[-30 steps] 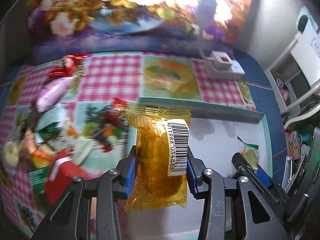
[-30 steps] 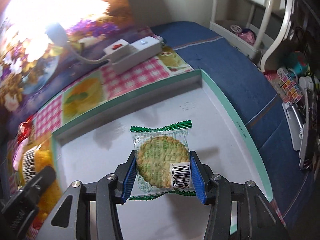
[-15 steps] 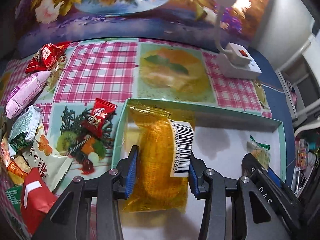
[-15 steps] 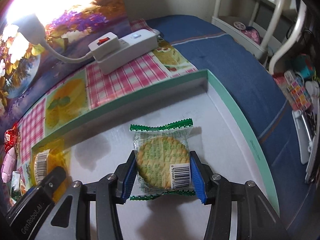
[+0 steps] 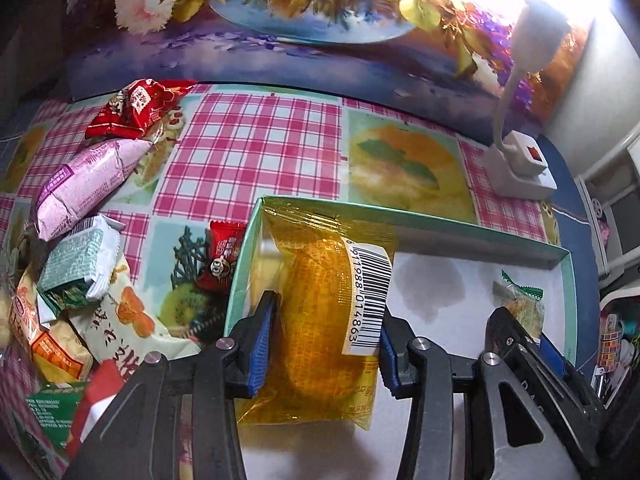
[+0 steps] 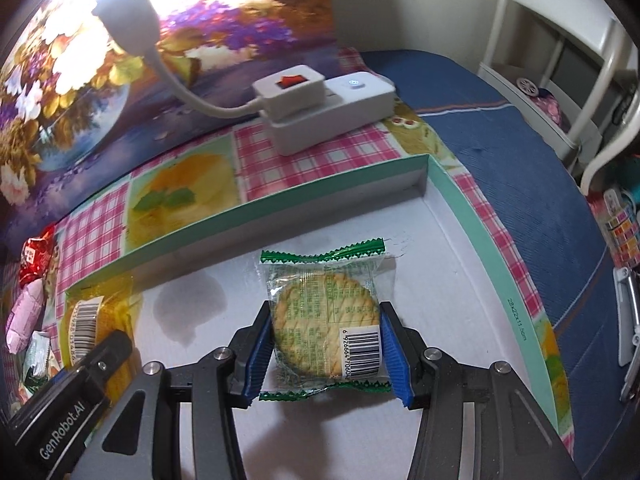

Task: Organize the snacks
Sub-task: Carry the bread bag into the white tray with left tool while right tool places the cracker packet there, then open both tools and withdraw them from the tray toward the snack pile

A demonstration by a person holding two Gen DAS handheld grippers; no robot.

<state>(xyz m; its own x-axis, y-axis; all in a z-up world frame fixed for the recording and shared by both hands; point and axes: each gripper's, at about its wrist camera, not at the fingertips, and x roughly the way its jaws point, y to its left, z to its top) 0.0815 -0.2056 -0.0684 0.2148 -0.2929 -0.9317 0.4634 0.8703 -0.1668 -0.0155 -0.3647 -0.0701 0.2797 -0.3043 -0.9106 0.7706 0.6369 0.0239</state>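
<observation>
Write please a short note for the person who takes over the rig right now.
Left claw: grips the yellow snack pack, over the left end of the box.
Right claw: grips the wrapped cracker, over the right part of the box.
Done: both snacks are brought to the box, none released.
Left: set both down, then fetch the pile of snacks on the tablecloth, left of the box.

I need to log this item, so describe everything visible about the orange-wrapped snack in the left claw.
The orange-wrapped snack is a clear amber plastic packet with crimped ends, holding a golden oblong cake. A white barcode label runs along its right side. It hangs lengthwise between the blue pads of the left claw, which press its sides, over the left end of the teal-rimmed white box. Whether it touches the box floor is unclear.
</observation>
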